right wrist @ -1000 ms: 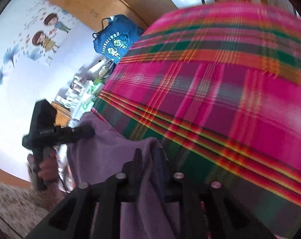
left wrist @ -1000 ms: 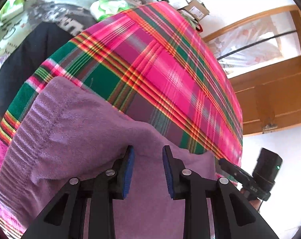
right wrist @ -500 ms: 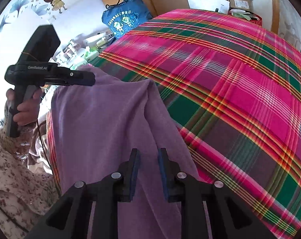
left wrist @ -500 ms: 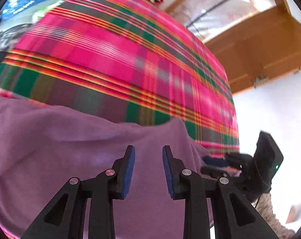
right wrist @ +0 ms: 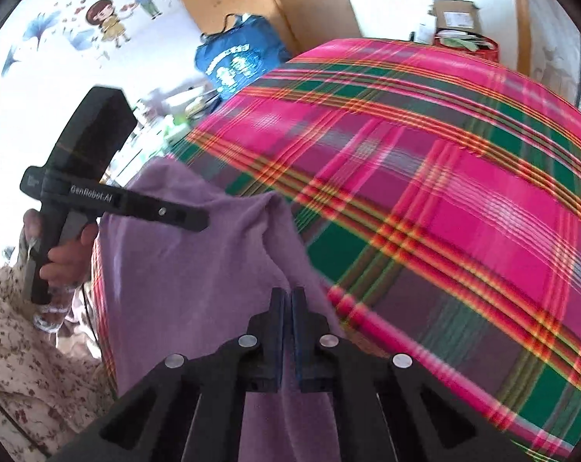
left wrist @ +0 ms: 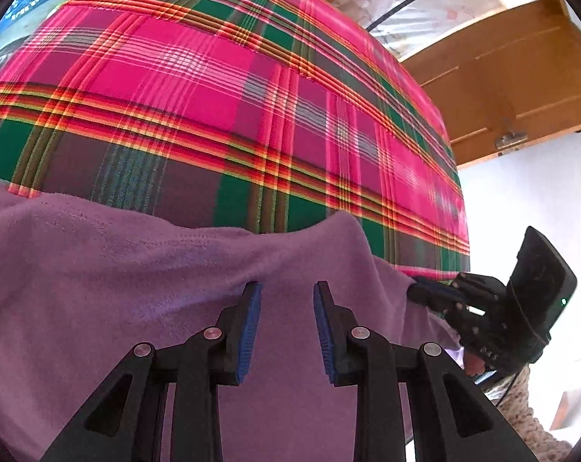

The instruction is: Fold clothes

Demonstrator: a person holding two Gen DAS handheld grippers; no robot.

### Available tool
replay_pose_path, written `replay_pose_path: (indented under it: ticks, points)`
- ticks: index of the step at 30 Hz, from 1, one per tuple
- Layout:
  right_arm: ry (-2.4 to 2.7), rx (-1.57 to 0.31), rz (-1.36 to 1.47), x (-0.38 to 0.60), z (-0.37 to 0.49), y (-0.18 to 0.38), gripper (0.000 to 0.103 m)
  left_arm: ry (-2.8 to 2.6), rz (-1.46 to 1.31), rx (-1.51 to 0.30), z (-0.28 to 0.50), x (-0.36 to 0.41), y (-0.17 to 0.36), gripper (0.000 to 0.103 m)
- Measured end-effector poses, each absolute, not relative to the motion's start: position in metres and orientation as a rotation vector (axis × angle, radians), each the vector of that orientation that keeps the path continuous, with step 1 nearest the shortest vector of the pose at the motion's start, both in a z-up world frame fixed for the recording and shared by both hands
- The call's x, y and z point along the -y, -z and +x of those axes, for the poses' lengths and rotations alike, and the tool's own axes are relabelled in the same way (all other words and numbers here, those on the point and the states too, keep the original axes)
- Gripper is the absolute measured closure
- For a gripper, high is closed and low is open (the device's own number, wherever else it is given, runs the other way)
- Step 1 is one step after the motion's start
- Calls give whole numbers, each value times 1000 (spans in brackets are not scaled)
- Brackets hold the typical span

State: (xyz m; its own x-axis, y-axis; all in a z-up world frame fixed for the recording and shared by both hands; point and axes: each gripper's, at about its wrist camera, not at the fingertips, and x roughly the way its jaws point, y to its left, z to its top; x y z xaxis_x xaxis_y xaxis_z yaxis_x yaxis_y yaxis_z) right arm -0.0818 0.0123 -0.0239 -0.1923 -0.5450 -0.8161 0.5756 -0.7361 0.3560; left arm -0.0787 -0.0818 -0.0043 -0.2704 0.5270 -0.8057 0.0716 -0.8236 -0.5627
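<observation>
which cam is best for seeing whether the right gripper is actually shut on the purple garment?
Right wrist view: the right gripper has its pads nearly together, pinching a fold of the purple garment. The left wrist view shows that gripper only side-on at the garment's edge, closure unclear.

A bed covered by a pink and green plaid blanket point(left wrist: 221, 115). White wall with cartoon stickers point(right wrist: 113, 11); wooden door point(left wrist: 502, 88); blue bag point(right wrist: 240, 61) and cardboard box point(right wrist: 456, 13) beyond the bed. Bright daylight.
</observation>
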Motion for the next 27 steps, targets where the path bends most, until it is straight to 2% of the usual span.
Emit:
replay_pose_path:
  ticks: [12, 21, 23, 25, 27]
  points:
    - [2047, 3, 1378, -29, -92, 28, 101, -2186, -1679, 761, -85, 81, 8, 74]
    - [2149, 55, 1343, -61, -84, 6, 98, -2206, -1613, 661, -82, 60, -9, 74]
    - [2185, 88, 1335, -74, -77, -2, 95, -2193, -1609, 639, -83, 53, -10, 74]
    - [2220, 104, 1338, -93, -64, -9, 85, -2171, -1606, 599, -85, 44, -11, 74]
    - [2252, 95, 1350, -106, -53, -12, 81, -2145, -1604, 560, -87, 36, -10, 74]
